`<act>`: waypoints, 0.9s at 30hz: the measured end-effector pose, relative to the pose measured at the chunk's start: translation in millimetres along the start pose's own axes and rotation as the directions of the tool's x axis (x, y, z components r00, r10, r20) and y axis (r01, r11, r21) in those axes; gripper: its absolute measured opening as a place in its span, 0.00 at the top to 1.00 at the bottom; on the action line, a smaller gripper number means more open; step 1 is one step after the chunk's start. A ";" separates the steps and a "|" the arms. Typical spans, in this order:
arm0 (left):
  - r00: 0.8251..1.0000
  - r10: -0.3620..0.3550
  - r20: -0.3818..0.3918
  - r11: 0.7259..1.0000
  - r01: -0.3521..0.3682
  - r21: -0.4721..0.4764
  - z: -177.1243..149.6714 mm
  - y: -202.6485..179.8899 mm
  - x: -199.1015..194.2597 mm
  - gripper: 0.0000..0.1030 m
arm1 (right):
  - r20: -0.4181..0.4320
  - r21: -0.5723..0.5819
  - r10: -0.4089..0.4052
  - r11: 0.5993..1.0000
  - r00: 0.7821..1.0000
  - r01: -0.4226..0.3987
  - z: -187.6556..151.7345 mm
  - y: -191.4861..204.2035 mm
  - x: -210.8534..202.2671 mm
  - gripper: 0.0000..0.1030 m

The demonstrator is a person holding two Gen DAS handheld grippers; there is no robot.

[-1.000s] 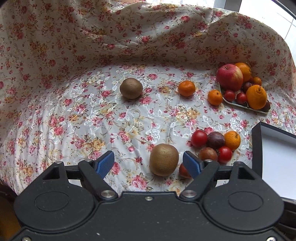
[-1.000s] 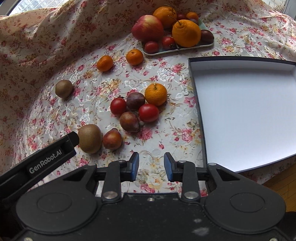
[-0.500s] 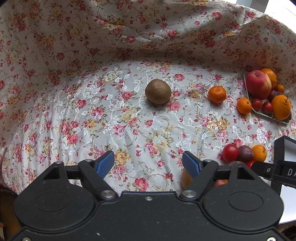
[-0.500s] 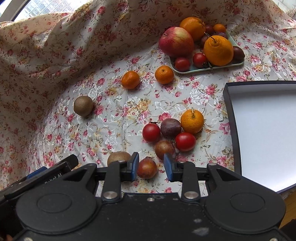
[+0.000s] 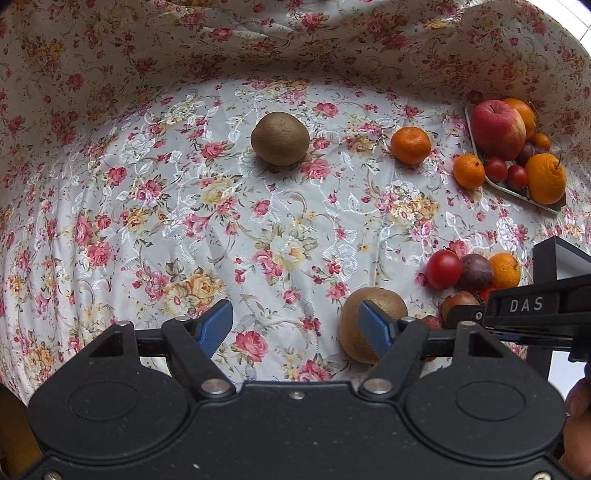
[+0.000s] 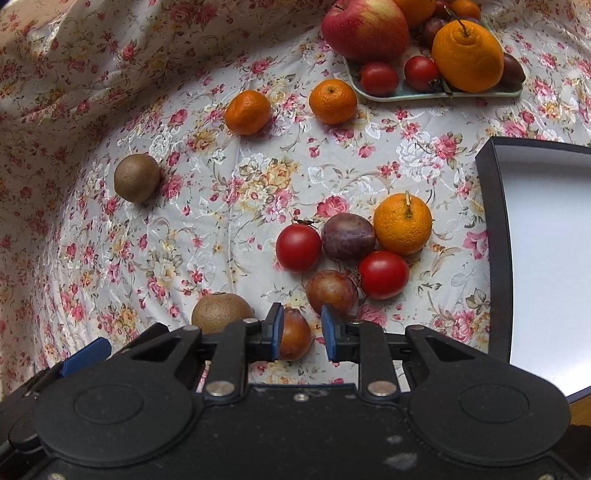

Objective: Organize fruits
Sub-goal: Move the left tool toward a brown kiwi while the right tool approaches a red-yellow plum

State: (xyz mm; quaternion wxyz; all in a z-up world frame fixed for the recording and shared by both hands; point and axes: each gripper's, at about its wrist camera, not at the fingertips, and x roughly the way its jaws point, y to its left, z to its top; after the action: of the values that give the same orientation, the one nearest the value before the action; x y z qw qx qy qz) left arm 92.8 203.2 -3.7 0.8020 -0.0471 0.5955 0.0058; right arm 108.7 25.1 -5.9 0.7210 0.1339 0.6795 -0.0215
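Floral satin cloth (image 5: 184, 221), pink and yellow roses on white, covers everything I am working over and rises in folds at the back. My left gripper (image 5: 295, 326) has its blue-padded fingers spread wide. They have just been closing a little, with only cloth between them, and they hold nothing. The nearer kiwi (image 5: 354, 314) lies partly behind the finger on the right of that view. My right gripper (image 6: 301, 332) points down with its fingers drawn in narrowly on a small dark red plum (image 6: 295, 334) that sits on the cloth just beside that kiwi. One pad is against the fruit, and a thin sliver of cloth shows at the other. The only writing I can read is "DAS" in white on a black label (image 5: 526, 304) on the side of the right gripper, seen from the left camera. Just beyond the plum, two red tomatoes, two more plums and a stemmed orange (image 6: 402, 223) are bunched together, touching. A second kiwi (image 5: 280, 138) rests alone, well apart. Two mandarins (image 6: 247, 112) lie near a pale tray (image 6: 406, 96) that carries an apple (image 6: 364, 29), oranges, tomatoes and dark plums. A black box (image 6: 491, 240) with a white inside lies open on the right.
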 end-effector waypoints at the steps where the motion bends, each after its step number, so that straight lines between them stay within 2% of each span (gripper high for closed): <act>1: 1.000 -0.003 0.002 1.000 0.003 0.001 0.2 0.4 -0.3 0.27 | -0.002 0.013 -0.003 1.000 1.000 0.003 0.6 -0.8 2.5 0.75; 5: 1.000 -0.012 -0.005 1.000 0.012 -0.010 0.3 6.1 1.7 0.27 | 0.016 0.041 -0.048 0.998 0.999 0.047 4.5 -0.2 7.0 0.75; 7: 1.000 -0.006 -0.017 1.000 0.006 -0.020 -0.5 10.1 4.9 0.27 | 0.047 0.046 -0.051 0.998 0.998 0.048 7.0 2.5 5.5 0.75; 16: 0.999 -0.012 -0.039 1.000 0.012 -0.010 -2.8 12.9 7.8 0.27 | 0.083 0.056 -0.101 0.994 0.991 0.096 12.9 8.4 7.2 0.75; 23: 0.999 -0.023 -0.033 0.999 0.024 0.026 -2.9 2.7 5.8 0.27 | 0.070 0.058 -0.172 0.984 0.983 0.168 13.5 2.0 9.8 0.75; 27: 0.998 -0.040 -0.040 0.998 0.041 0.042 -4.4 -2.4 6.5 0.27 | 0.062 0.072 -0.157 0.986 0.986 0.153 15.4 -2.7 12.9 0.73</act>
State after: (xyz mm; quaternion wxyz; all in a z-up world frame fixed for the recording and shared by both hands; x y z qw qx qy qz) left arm 90.6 200.2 -11.0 0.7911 -0.0422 0.6098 -0.0240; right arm 124.1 21.0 -18.5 0.7346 0.1040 0.6622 -0.1050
